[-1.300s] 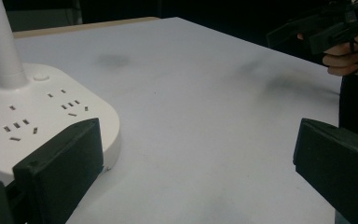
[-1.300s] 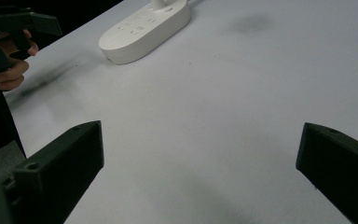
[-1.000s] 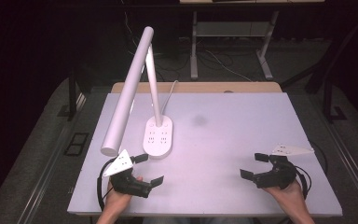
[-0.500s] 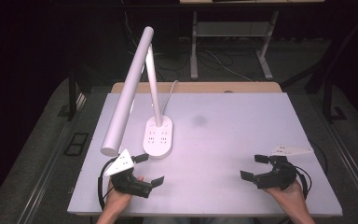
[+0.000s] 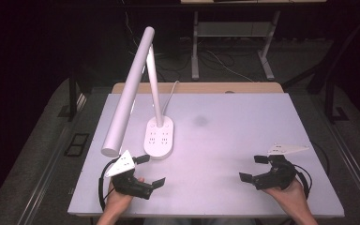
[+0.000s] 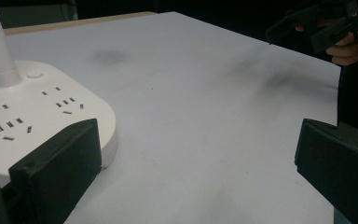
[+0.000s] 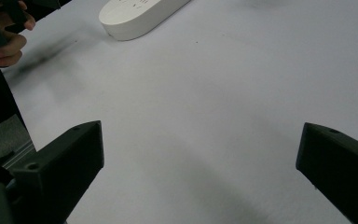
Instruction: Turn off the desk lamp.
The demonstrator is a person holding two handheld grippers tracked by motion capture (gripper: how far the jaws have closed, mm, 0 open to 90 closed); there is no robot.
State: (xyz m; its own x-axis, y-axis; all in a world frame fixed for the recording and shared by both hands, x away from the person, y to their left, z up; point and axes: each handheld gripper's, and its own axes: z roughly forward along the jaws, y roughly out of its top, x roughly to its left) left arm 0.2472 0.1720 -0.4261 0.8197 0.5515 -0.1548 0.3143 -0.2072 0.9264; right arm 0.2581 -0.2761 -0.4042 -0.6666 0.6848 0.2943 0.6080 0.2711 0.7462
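A white desk lamp [image 5: 136, 89] stands on the left half of the white bench [image 5: 243, 140], its oval base [image 5: 159, 138] planted flat with rows of sockets in its top, its post rising from the far end of that base and its long tubular head slanting down and toward the near left, so that the tip hangs above the bench just beside the left claw [image 5: 150, 171]. The cord runs off the far edge, which suggests the lamp sits close to that side for reach of the mains. The left claw rests low near the front edge with its jaws spread wide and nothing between them; in the left gripper view one jaw lies right beside the rounded near end of the base, and whether it touches the plastic cannot be told, so the hand seems lined up to take or steady the base. The right claw [image 5: 253, 168] sits well apart on the right half, also wide open and empty, its jaws aimed across bare bench toward the base in the right gripper view. Judging from this, the right hand waits in reserve while the left, the nearer one, makes the first approach to the lamp.
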